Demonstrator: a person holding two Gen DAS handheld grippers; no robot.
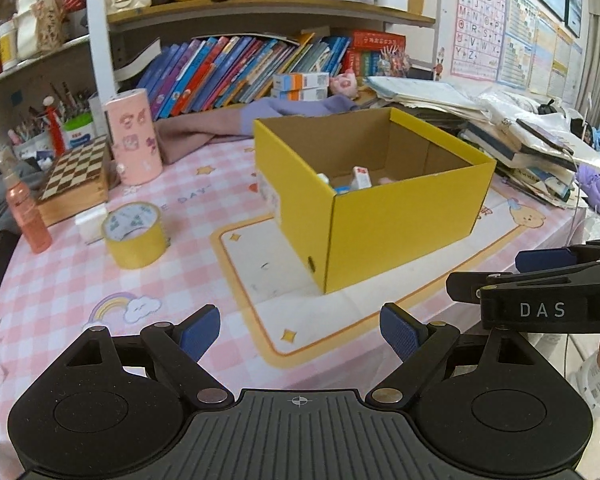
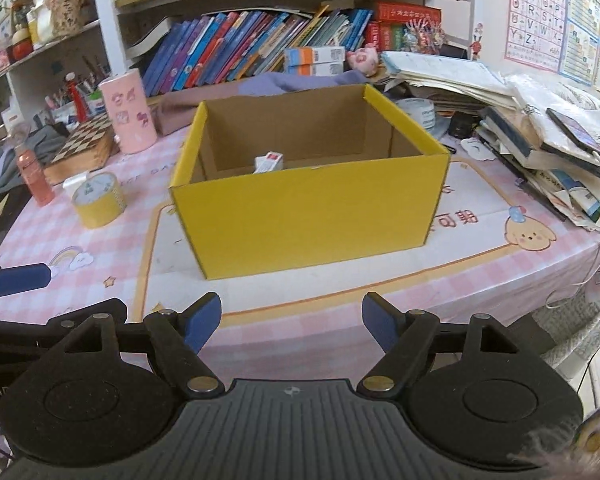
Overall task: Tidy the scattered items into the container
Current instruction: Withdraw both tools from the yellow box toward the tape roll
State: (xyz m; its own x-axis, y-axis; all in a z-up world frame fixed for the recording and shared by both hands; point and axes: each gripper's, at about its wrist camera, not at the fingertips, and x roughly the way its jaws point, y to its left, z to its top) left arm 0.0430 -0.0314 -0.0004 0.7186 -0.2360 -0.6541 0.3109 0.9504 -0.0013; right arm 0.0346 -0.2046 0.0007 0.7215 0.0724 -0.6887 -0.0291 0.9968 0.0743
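An open yellow cardboard box (image 2: pixel 312 216) with a plain brown interior stands on a table covered by a pink-and-white checked cloth (image 1: pixel 60 292), on the cloth's pale panel with an orange border. Inside the box lie a few small items, among them a small white carton with red print (image 2: pixel 269 161); the rest are too hidden by the near wall to identify. The left gripper (image 1: pixel 300 334), black with blue ribbed pads, hangs over the near part of the table with its jaws spread wide and nothing between them; the box lies ahead of it and slightly to the right, well apart from the fingertips. The right gripper (image 2: pixel 292 322), of the same build, also stands wide and empty, with the box directly ahead and its near wall clear of the pads. Each gripper appears at the edge of the other's view, side by side. To the left of the box, on the cloth, stand a roll of yellow adhesive tape (image 1: pixel 135 235), a small white block (image 1: pixel 89 225) touching it, a pink translucent bottle (image 1: pixel 27 216), a folding wooden chessboard (image 1: pixel 78 178) and a pink cylindrical container with cartoon stickers (image 1: pixel 134 136).
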